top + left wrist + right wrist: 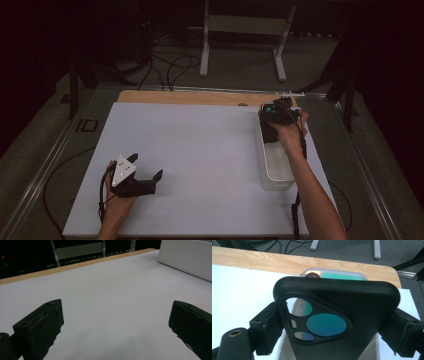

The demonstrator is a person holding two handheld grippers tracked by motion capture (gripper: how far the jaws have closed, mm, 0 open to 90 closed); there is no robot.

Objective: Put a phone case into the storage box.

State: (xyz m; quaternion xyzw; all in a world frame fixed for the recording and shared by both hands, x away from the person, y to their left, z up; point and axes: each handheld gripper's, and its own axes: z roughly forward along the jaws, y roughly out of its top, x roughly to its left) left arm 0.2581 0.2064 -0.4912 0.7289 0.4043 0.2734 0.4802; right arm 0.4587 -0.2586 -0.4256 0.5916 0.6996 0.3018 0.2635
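- Black phone case (337, 322) sits closest to the lens in the right gripper view, pinched across its width by the right gripper (334, 337); its fingers (265, 327) press in on both long edges, closed only as far as the case allows.
- Judging by the pose, the step in hand is lifting or carrying the case at the clear bin (274, 165): in the high view the right gripper (276, 118) holds it over the bin's far end, close to the counter's (200, 150) wooden far edge.
- Whether the case is going into the bin or coming out of it cannot be told.
- Behind the case, beyond the bin's far end, a rounded grey-and-teal object (334, 275) peeks over the top edge; it may be a phone, but too little shows to be sure.
- A next move would call for a steady grip and keeping the case level, since it is held by its thin sides alone and could twist or slip.
- Matte black, the case looks soft and flexible, with rounded corners and a triangular camera cut-out holding 2 large round openings and 2 smaller ones, through which teal and pale surfaces show.
- Well apart from the bin, at the counter's near left, the left gripper (145, 179) rests with its fingers (40, 327) spread wide and nothing between them.
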